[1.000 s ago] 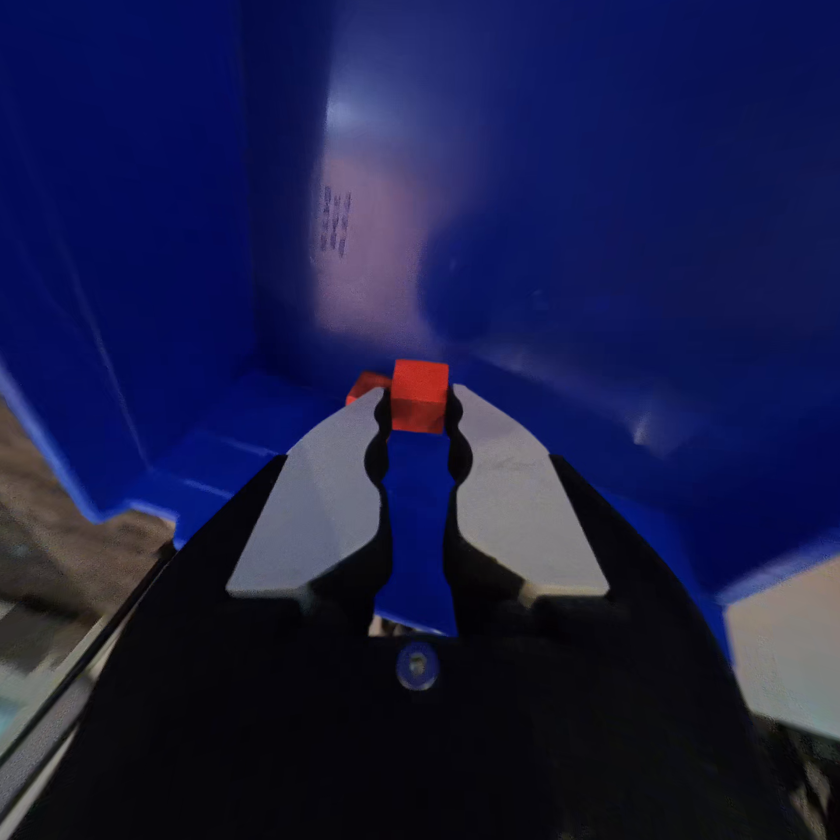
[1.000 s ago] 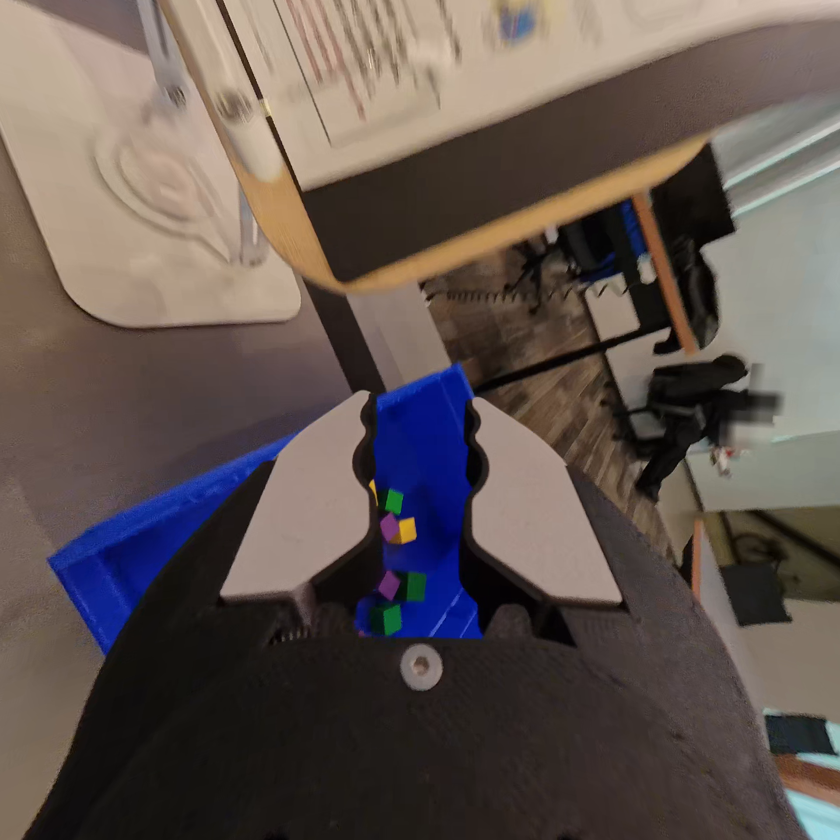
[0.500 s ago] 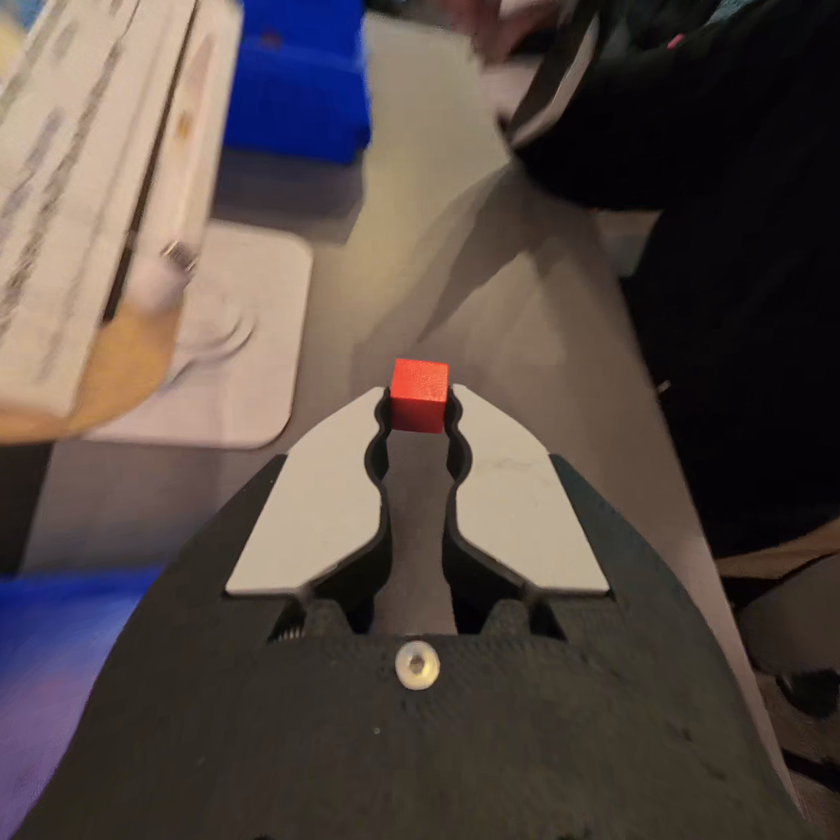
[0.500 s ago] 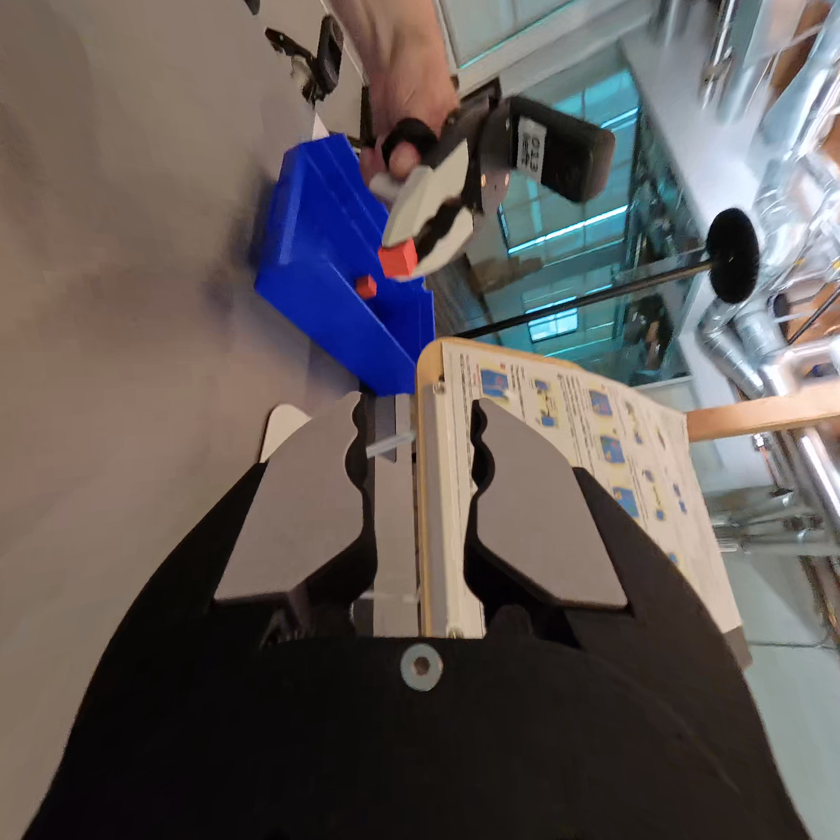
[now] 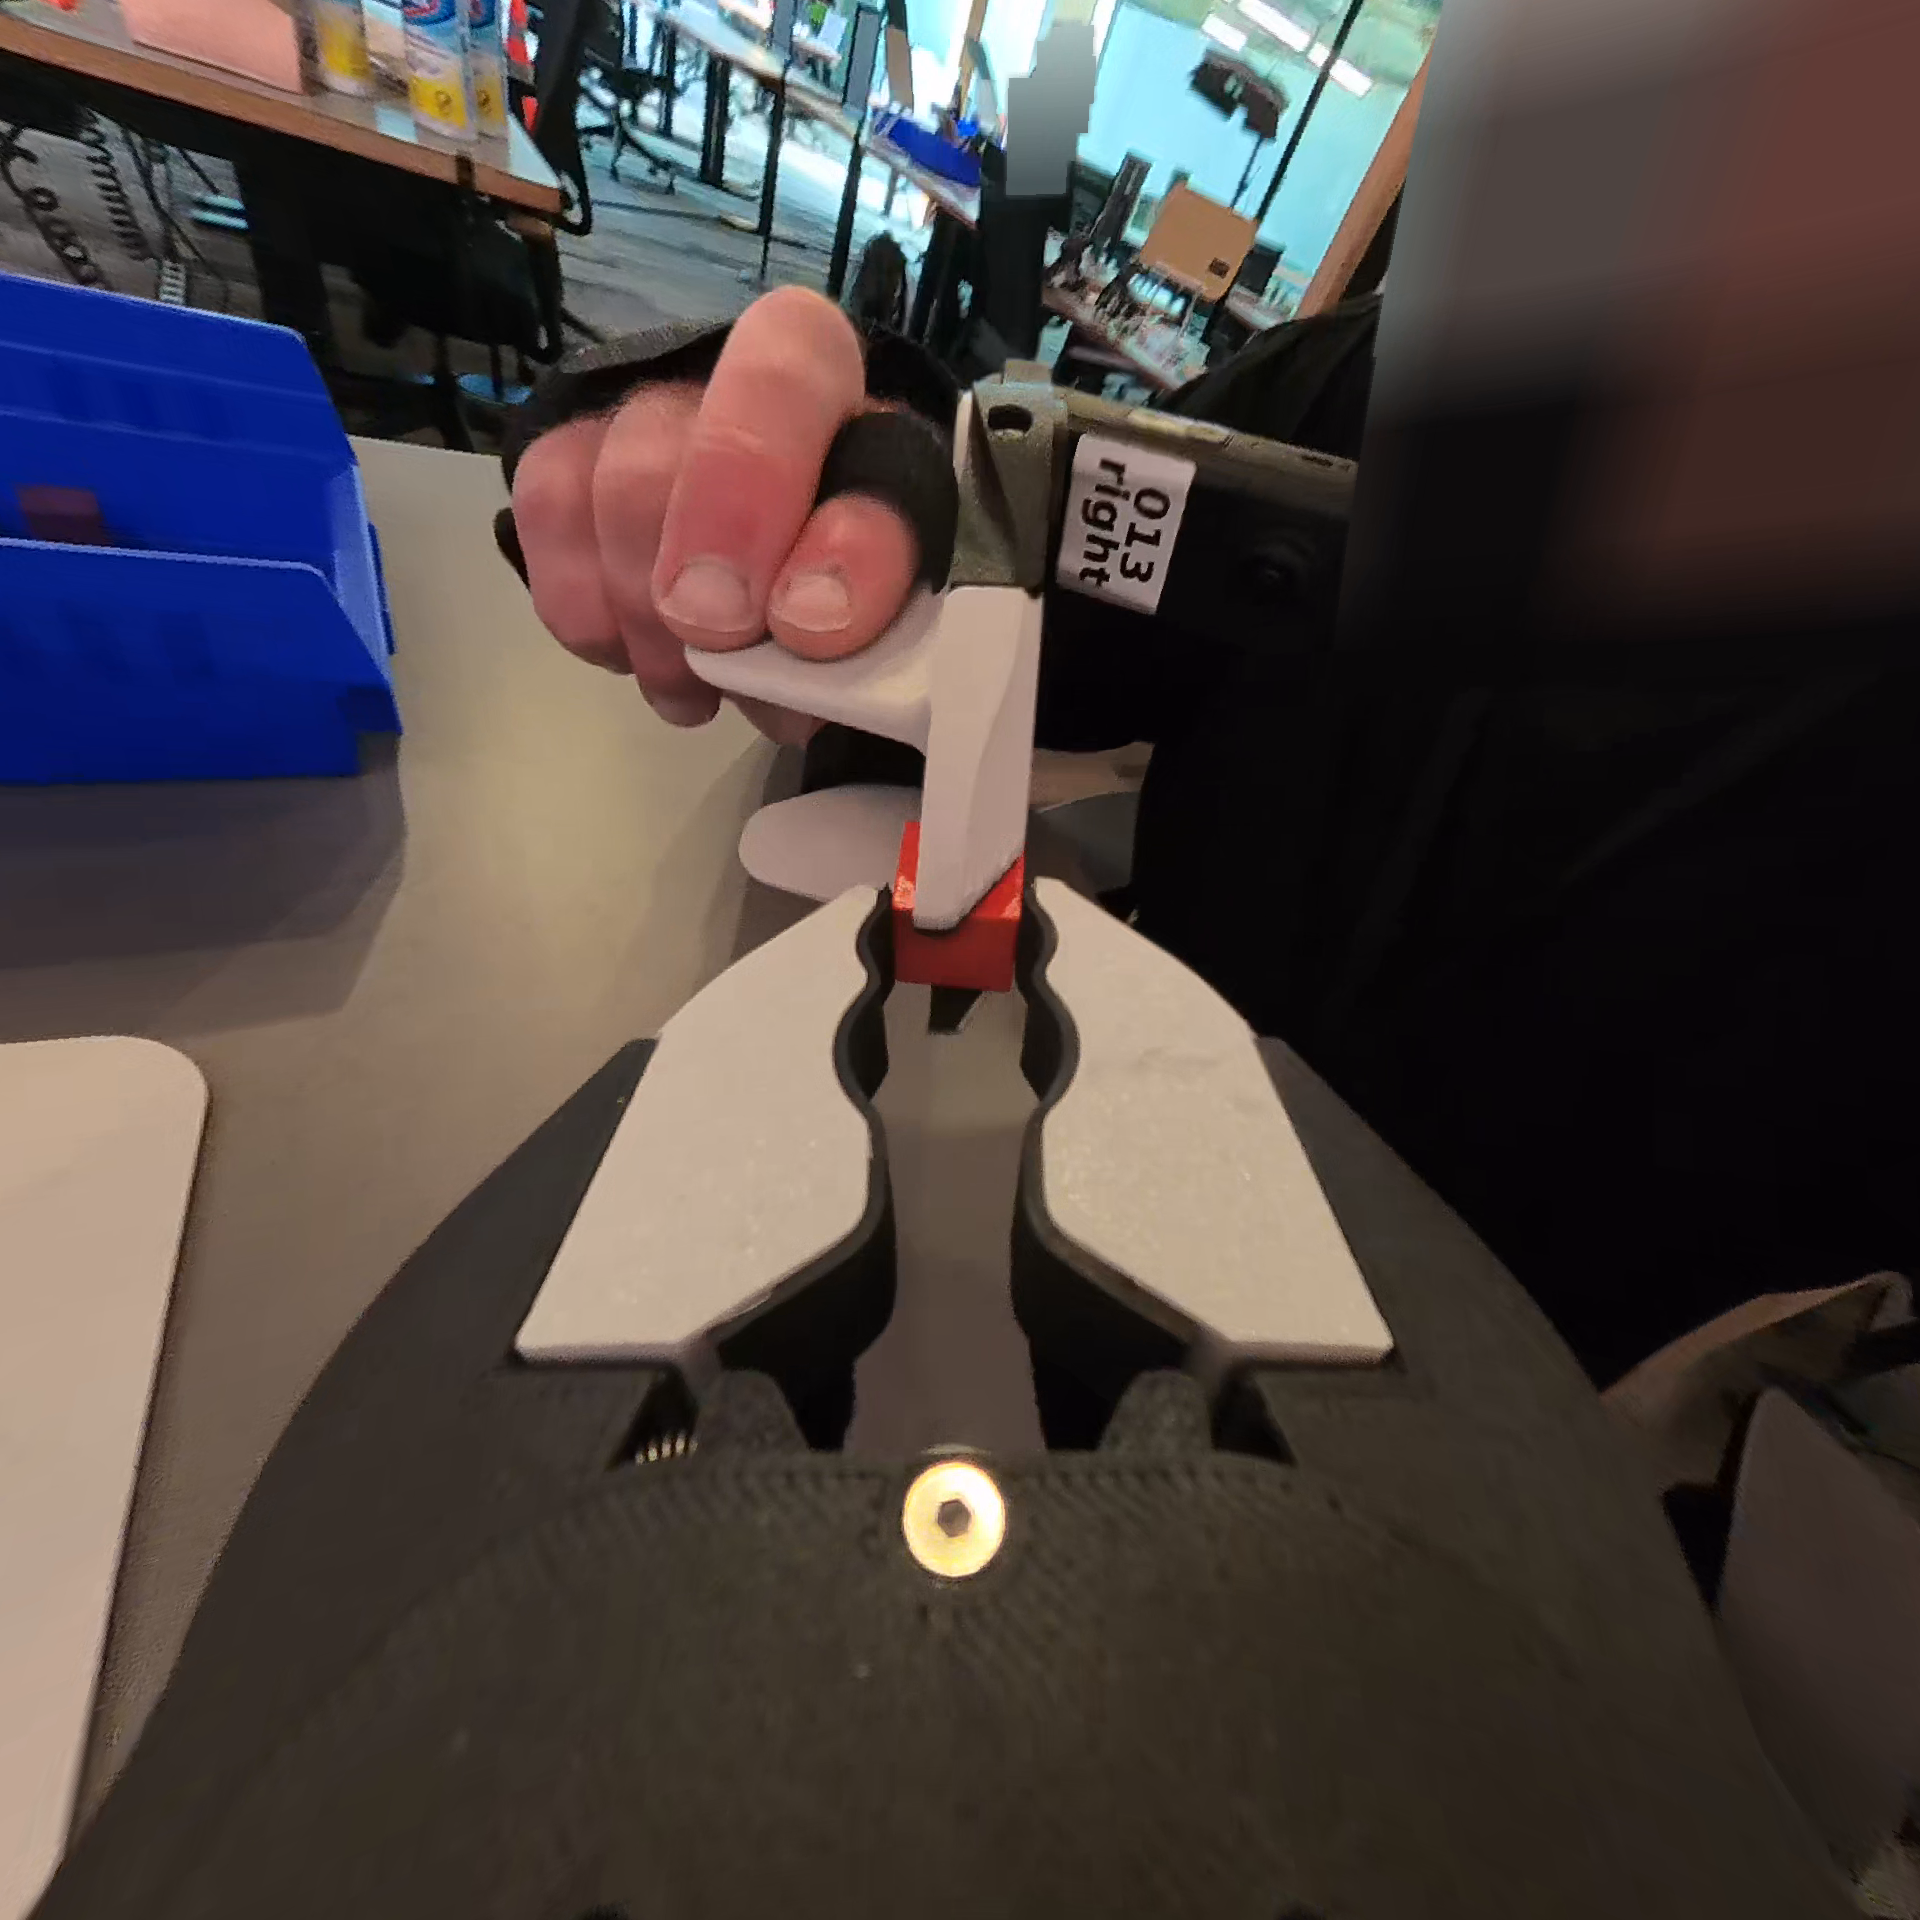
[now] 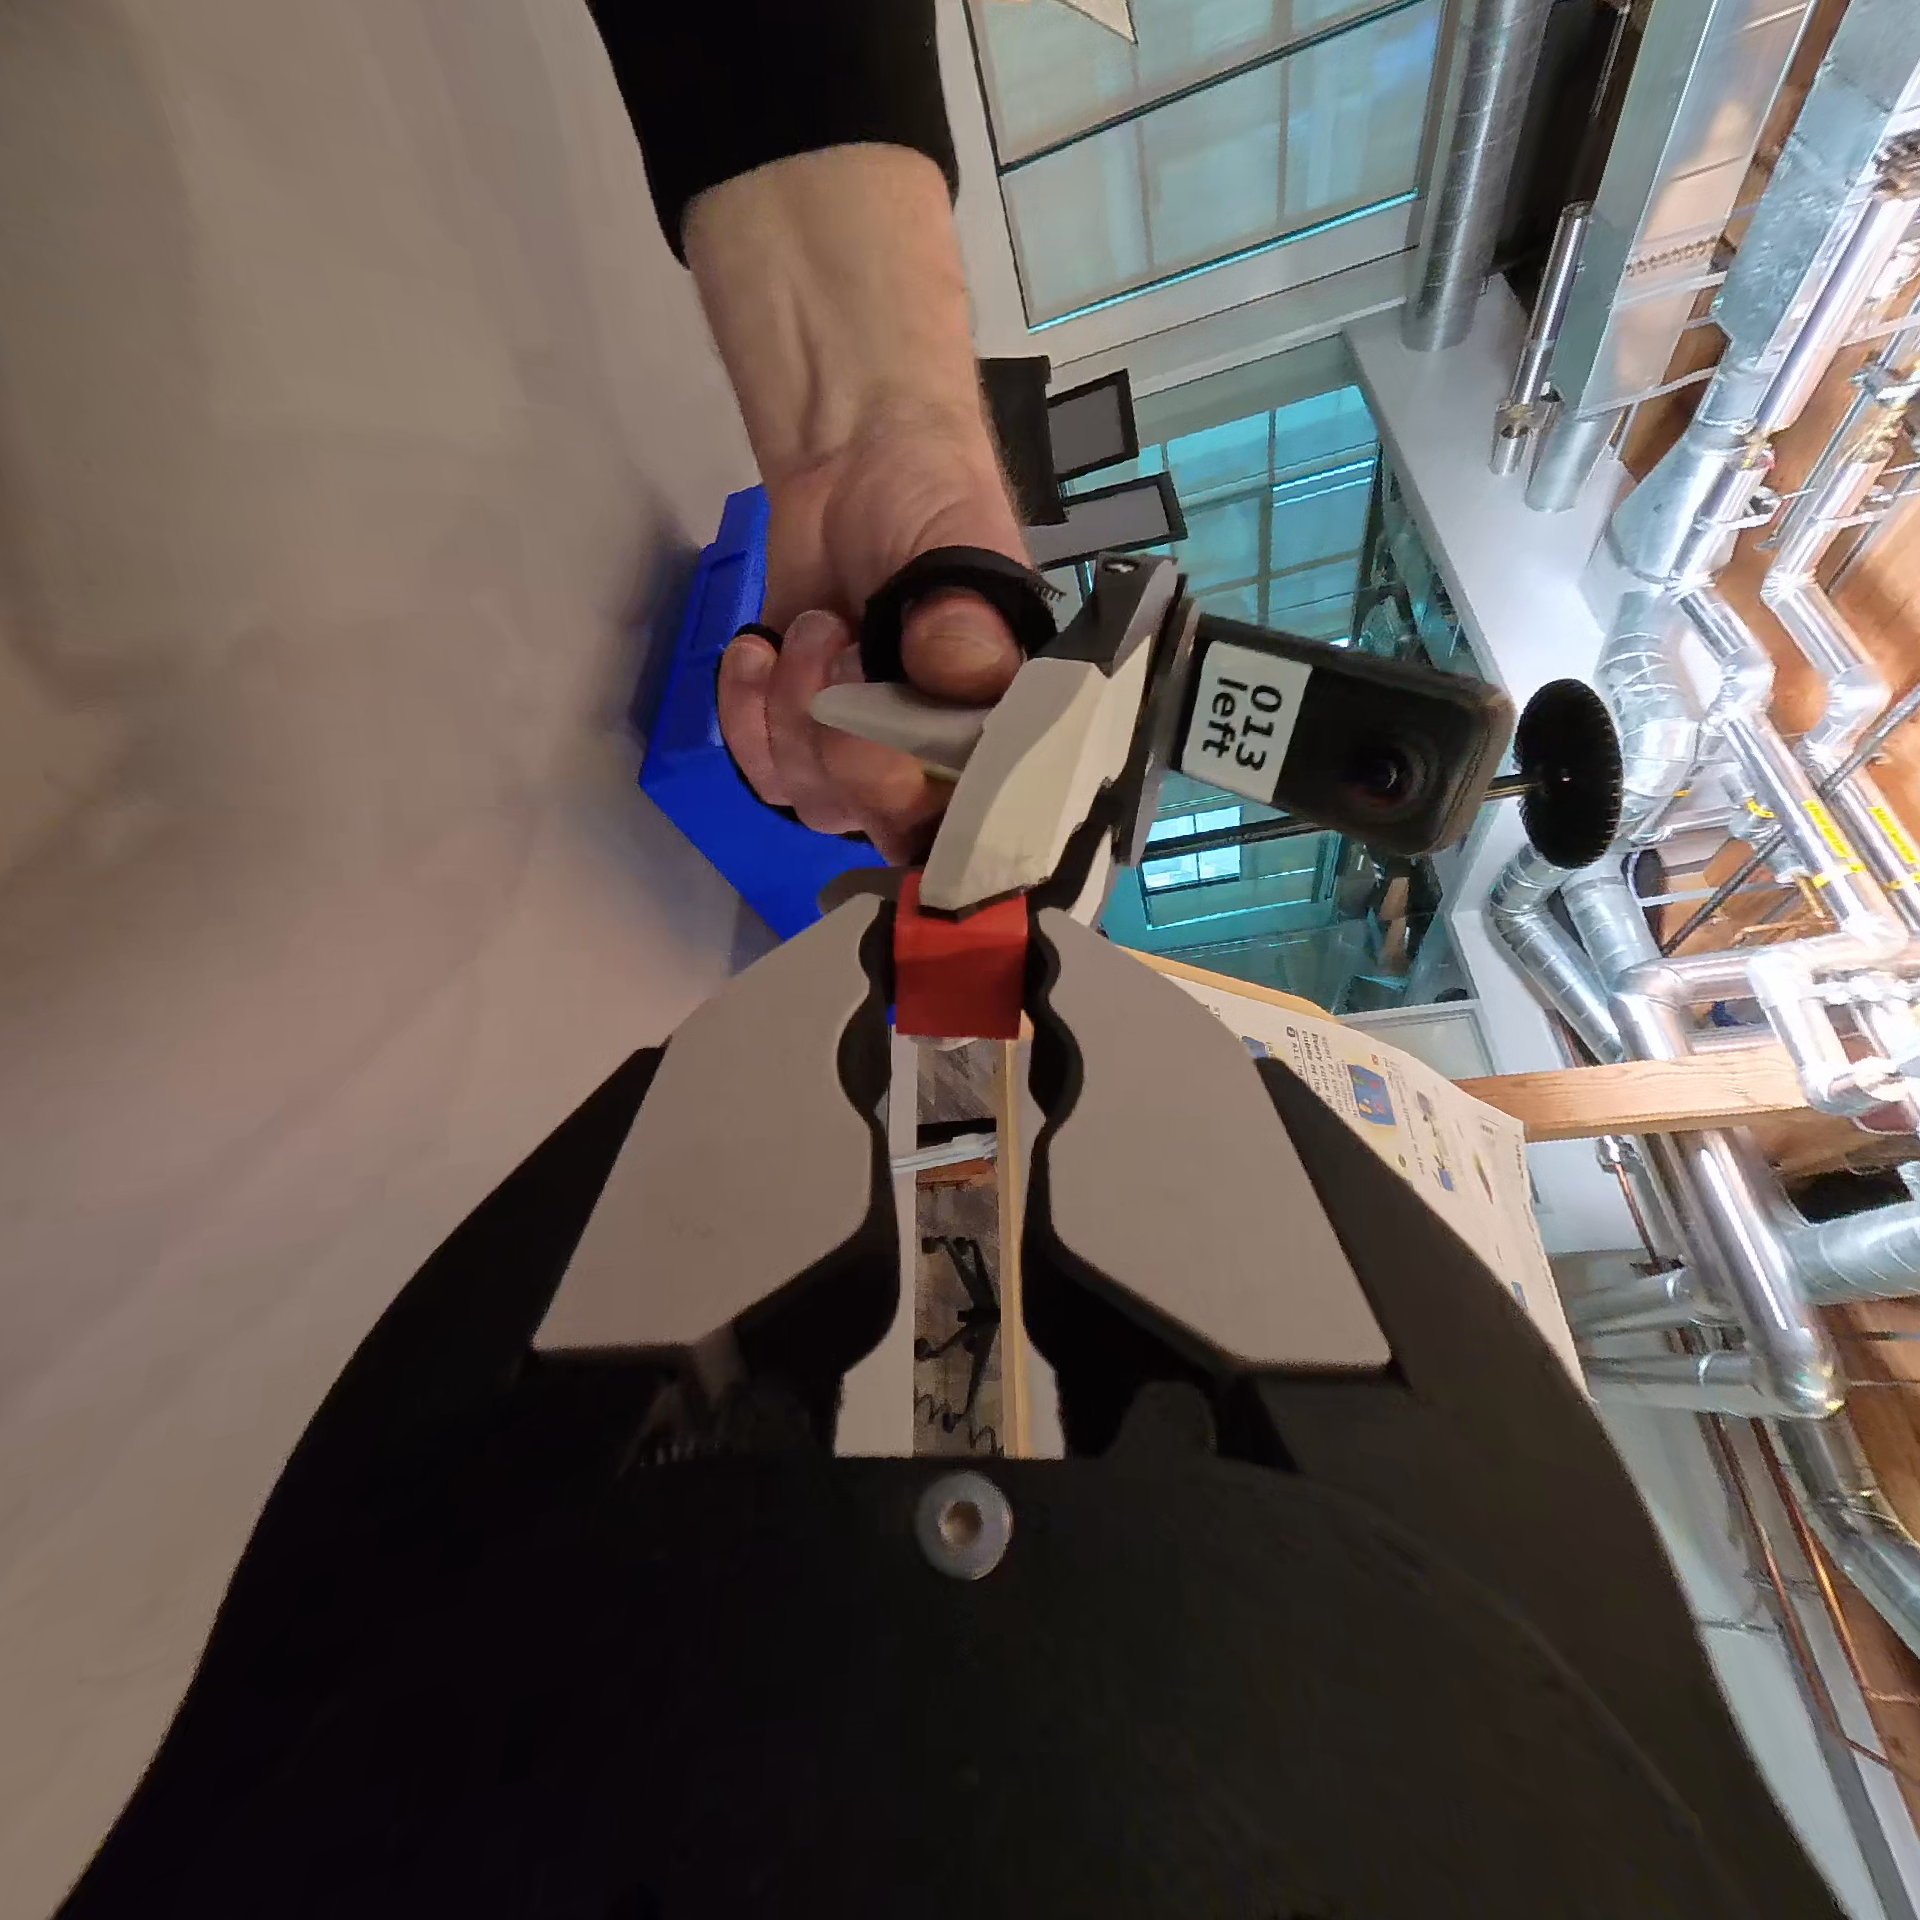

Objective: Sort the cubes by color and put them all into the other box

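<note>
A red cube hangs in the air over the grey table, held from two sides. My left gripper is shut on it at the fingertips. In the left wrist view, my right gripper comes down from above in a person's hand and its white fingers clamp the same cube. In the right wrist view the cube sits between my right gripper's tips, with the left gripper gripping its far end. A blue box holds a purple cube.
A blue box stands on the table behind the left hand. A white pad lies at the left near edge. A printed sheet on a wooden board stands to the right. A person in dark clothing fills the right of the left wrist view. Less than 4 cm separates the two grippers' tips.
My left gripper lifted the red cube out of the blue box and carried it over the table. My right gripper left the other box, swung to meet it and closed on the cube.
</note>
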